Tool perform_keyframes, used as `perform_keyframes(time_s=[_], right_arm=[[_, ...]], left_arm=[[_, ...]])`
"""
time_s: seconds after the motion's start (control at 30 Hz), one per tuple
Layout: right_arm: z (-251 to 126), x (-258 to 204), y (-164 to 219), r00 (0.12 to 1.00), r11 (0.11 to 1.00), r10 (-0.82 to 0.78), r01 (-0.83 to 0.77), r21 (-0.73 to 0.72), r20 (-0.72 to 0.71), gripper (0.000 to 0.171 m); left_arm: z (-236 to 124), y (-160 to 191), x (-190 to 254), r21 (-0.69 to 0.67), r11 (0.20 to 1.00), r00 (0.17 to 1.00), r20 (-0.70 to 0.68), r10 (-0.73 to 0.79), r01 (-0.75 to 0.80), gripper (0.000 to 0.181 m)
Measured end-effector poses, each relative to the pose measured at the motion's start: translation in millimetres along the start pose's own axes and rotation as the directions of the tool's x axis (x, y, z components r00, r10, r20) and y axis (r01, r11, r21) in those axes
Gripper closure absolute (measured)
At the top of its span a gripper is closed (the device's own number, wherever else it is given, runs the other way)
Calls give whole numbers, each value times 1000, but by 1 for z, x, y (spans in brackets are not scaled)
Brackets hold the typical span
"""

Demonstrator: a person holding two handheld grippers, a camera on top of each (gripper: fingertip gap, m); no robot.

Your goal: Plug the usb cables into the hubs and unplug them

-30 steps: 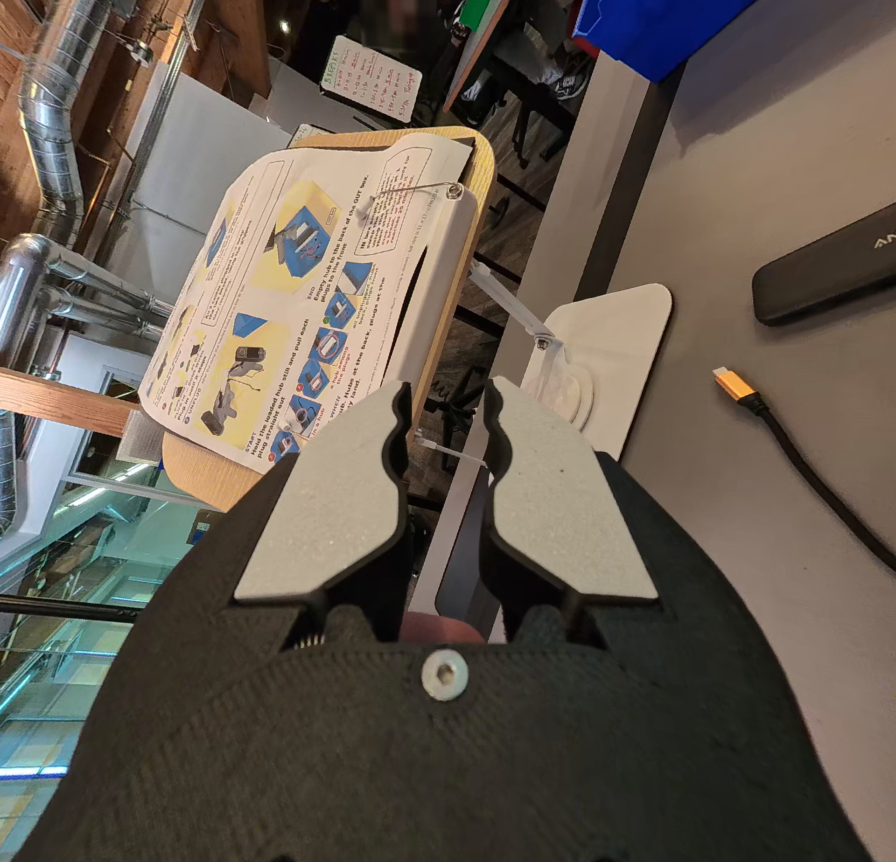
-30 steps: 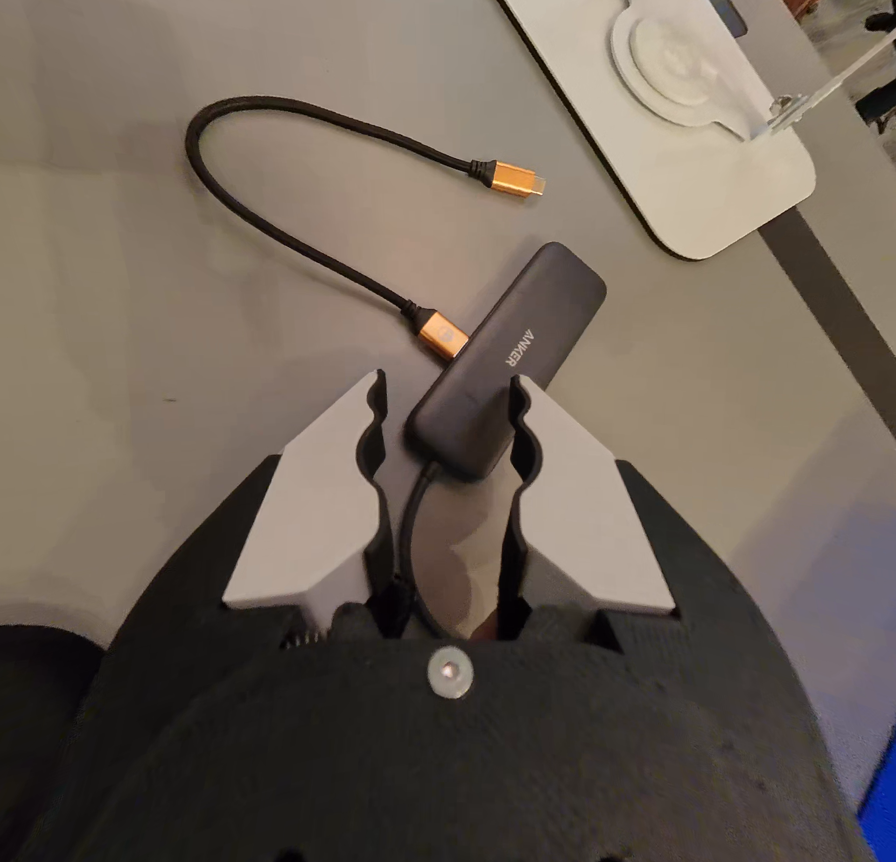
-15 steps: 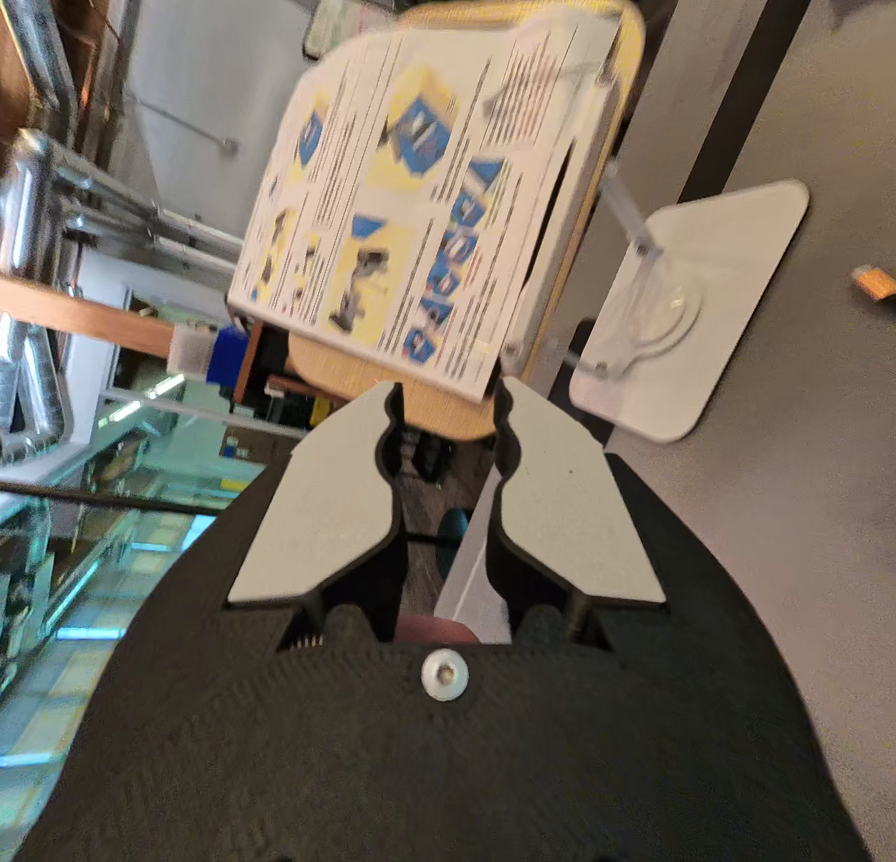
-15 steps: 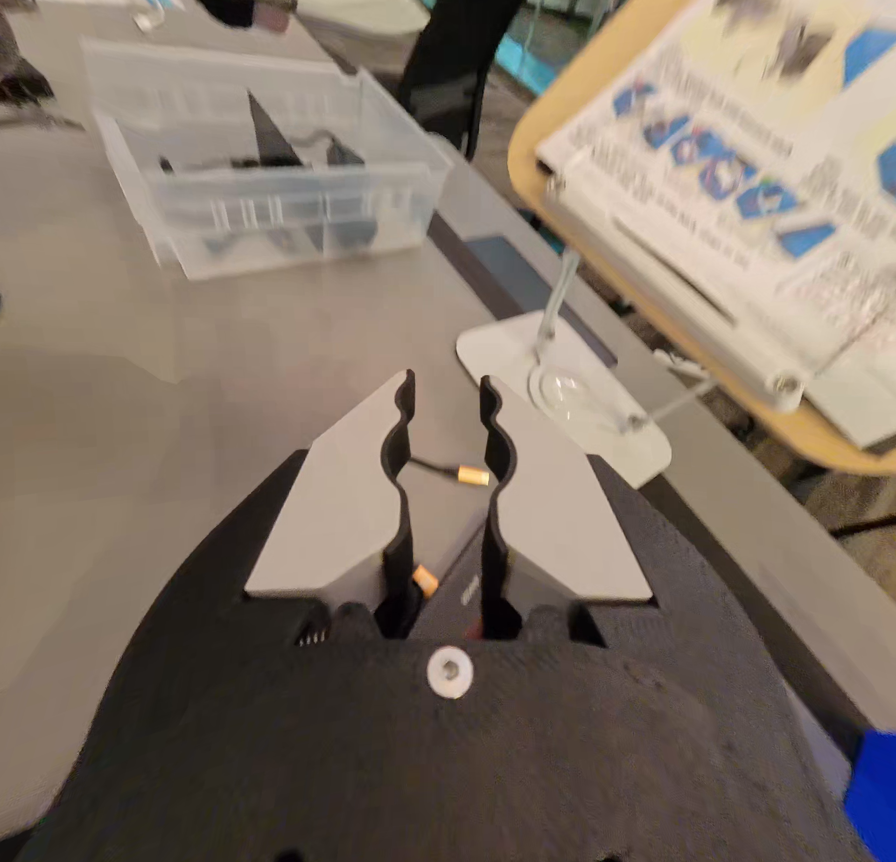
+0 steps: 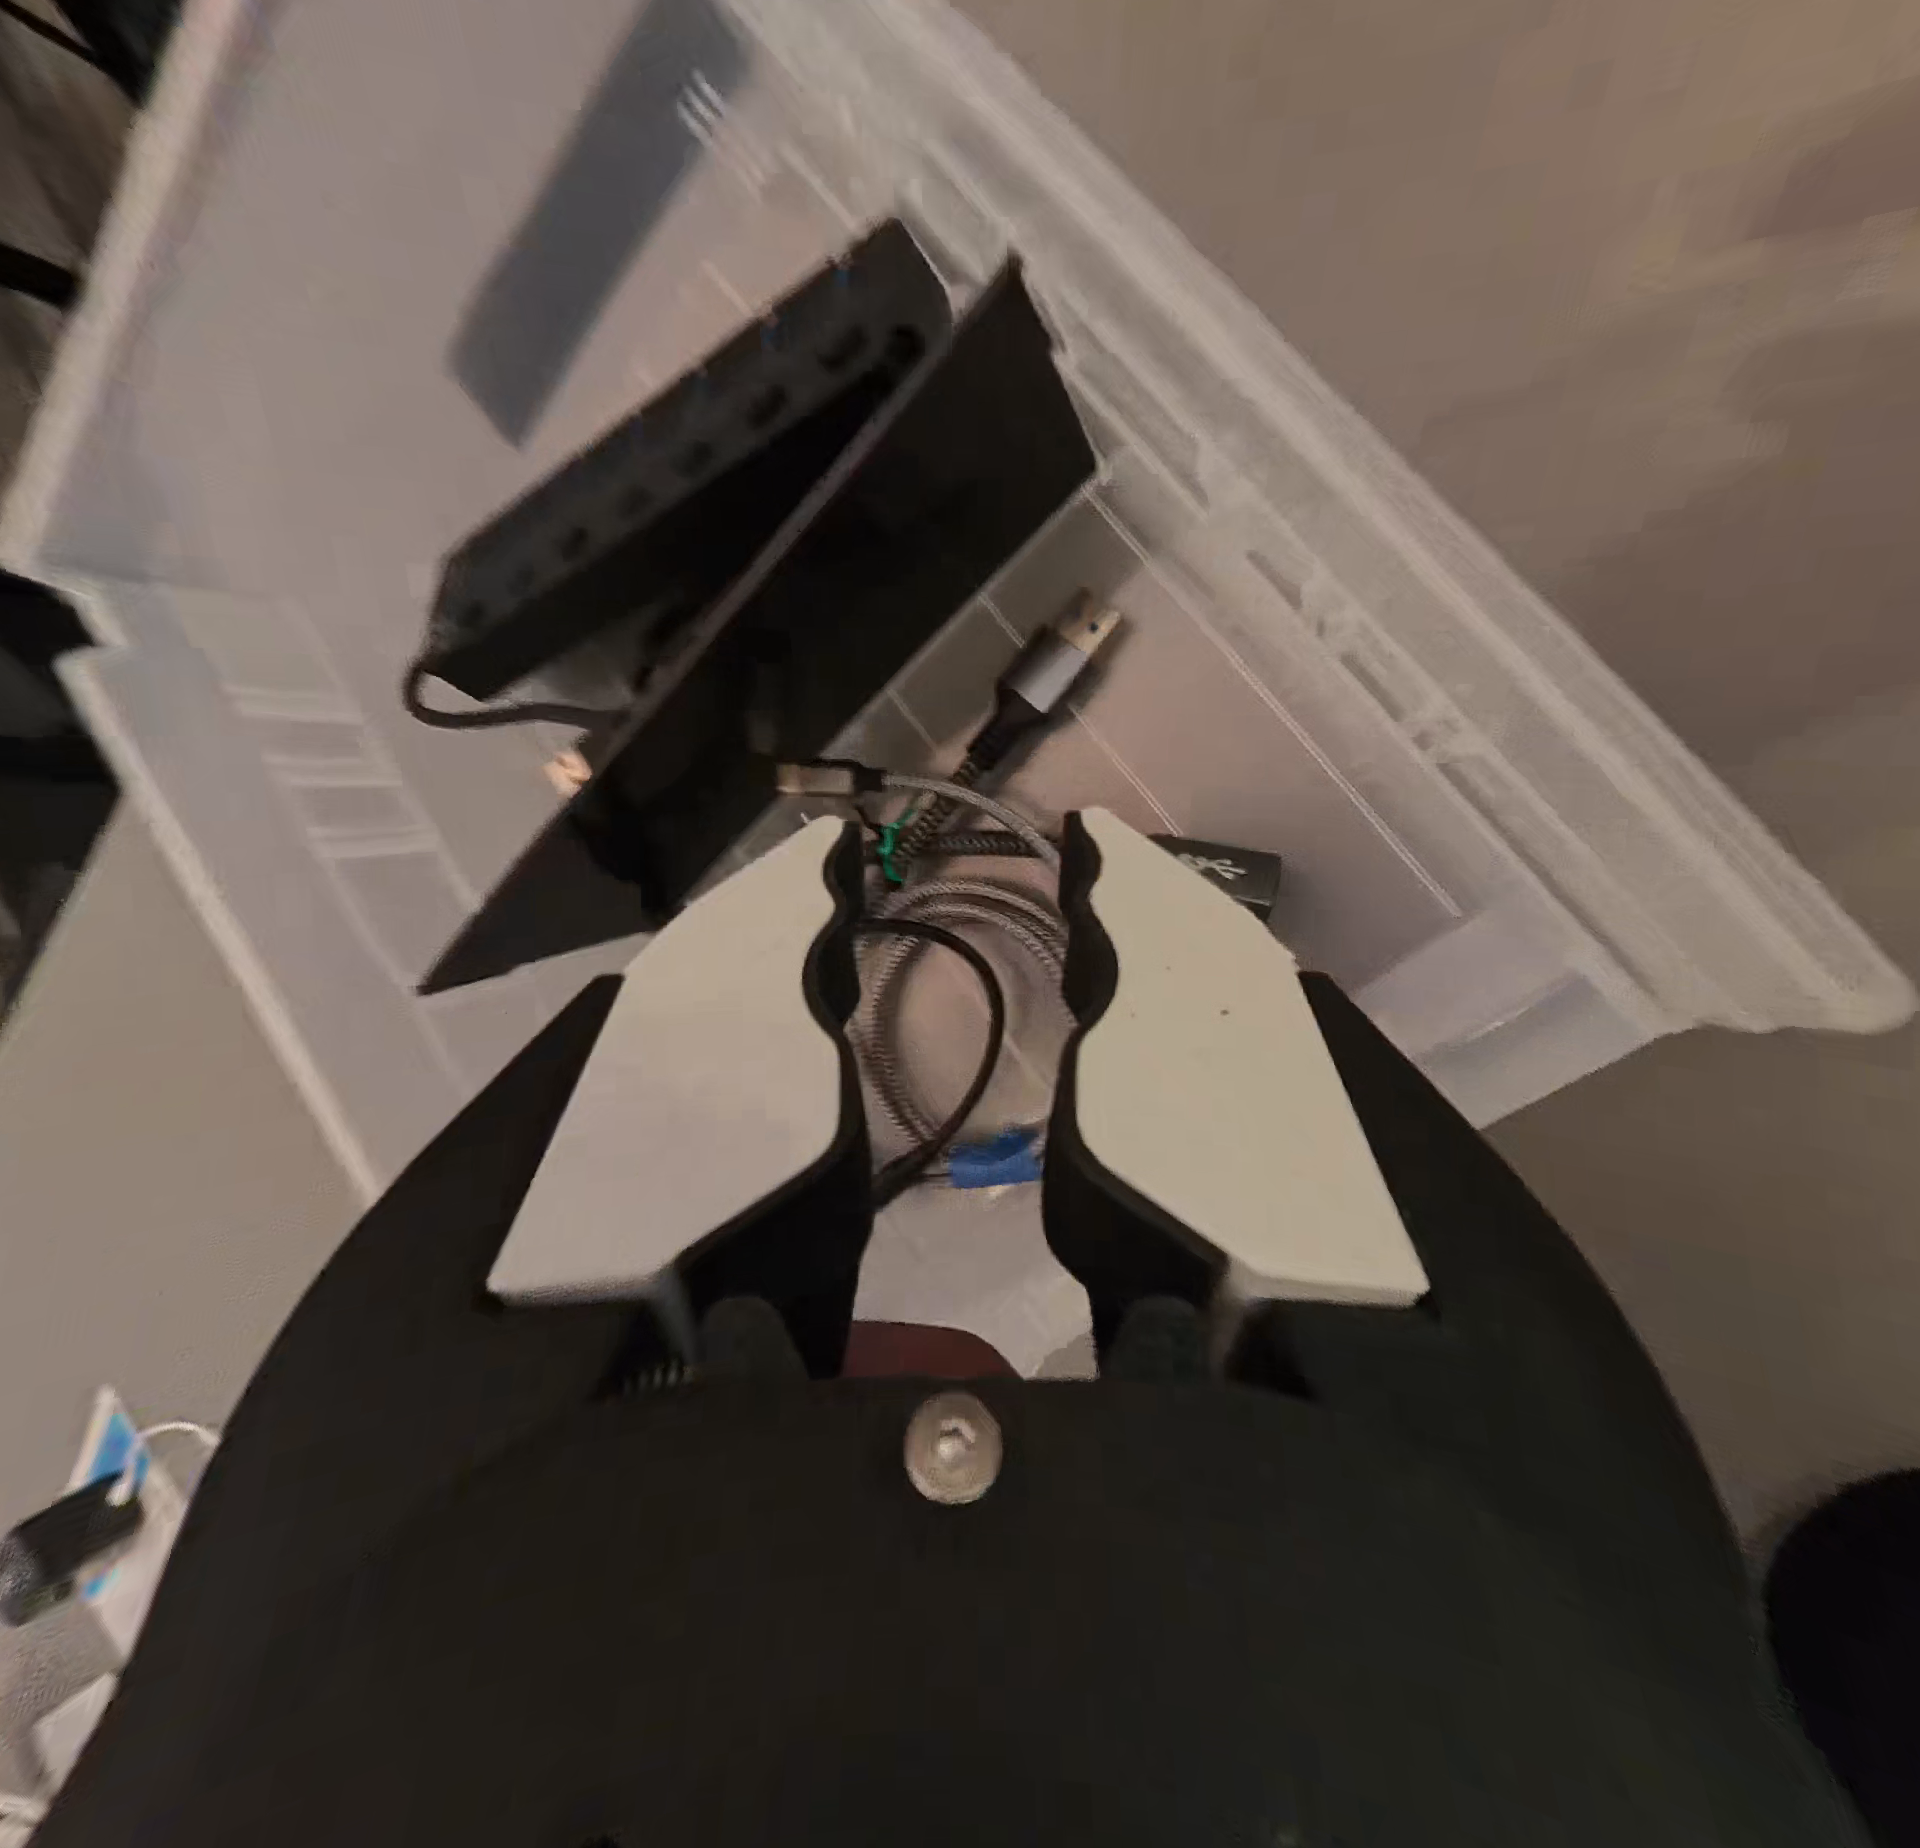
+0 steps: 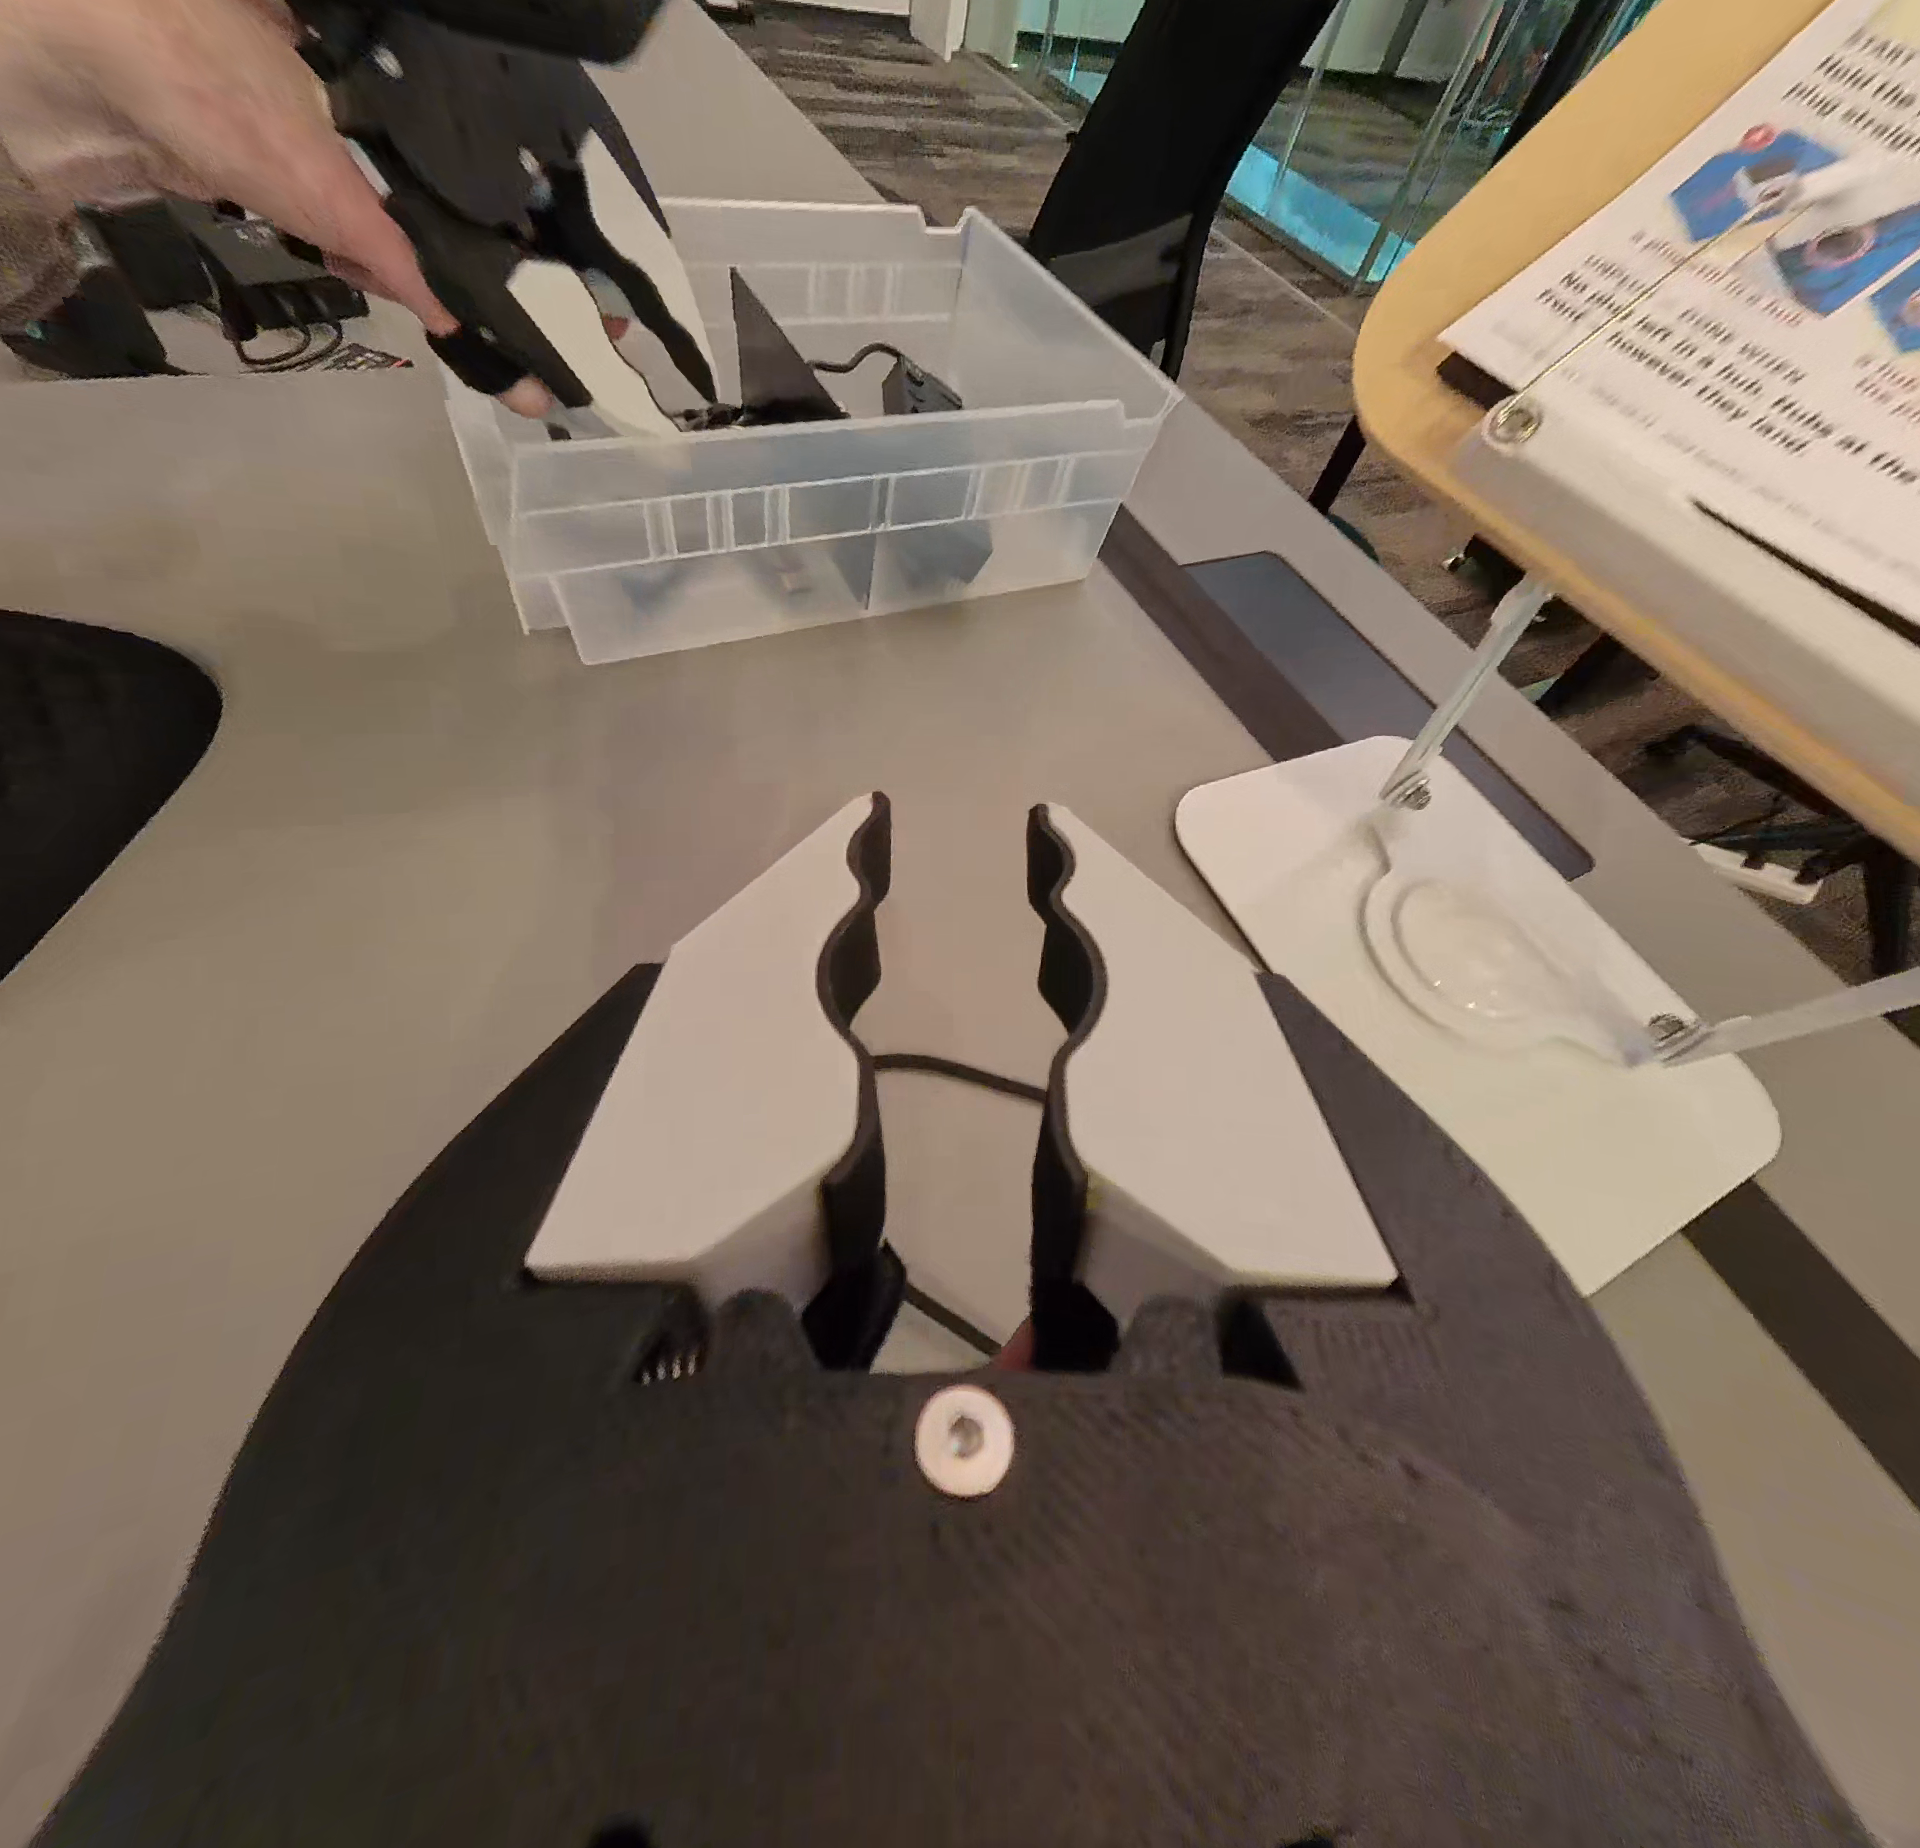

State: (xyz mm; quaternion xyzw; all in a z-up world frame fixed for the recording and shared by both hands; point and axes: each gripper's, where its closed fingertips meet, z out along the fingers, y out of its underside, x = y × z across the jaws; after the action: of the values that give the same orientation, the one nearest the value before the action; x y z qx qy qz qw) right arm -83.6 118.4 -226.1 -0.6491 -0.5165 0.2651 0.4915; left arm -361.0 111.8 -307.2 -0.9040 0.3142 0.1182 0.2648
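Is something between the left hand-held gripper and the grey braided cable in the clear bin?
Nothing visible. The open left hand-held gripper is right above the grey braided cable; the black divider stands beside it.

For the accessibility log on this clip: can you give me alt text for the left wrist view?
The open left gripper reaches down into a clear plastic bin, its fingers either side of a coiled braided USB cable. A black divider stands across the bin, with a black hub beyond it. The image is motion-blurred.
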Motion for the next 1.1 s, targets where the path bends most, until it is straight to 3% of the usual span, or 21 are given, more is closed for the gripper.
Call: perform_keyframes(time_s=[0.17,0.33,0.43,0.57,0.83,1.1], right_arm=[[-5,-2,13,1000,1000,18,-18,-8,10,147],[-8,-2,22,999,999,34,-34,-6,14,147],[-8,-2,25,999,999,37,-37,-9,21,147],[-11,0,22,999,999,36,-36,0,17,147],[-14,2,19,999,999,32,-32,5,14,147],[-17,2,14,999,1000,26,-26,15,19,147]], left_arm=[[36,22,8,-127,990,996,-51,-72,65,145],[49,33,12,-214,973,990,-86,-108,87,161],[50,31,12,-226,969,986,-110,-129,101,160],[52,29,5,-218,970,985,-106,-137,112,176],[25,18,-5,-92,985,984,-92,-152,144,179],[-51,-19,-41,192,953,972,-70,-224,233,179]])
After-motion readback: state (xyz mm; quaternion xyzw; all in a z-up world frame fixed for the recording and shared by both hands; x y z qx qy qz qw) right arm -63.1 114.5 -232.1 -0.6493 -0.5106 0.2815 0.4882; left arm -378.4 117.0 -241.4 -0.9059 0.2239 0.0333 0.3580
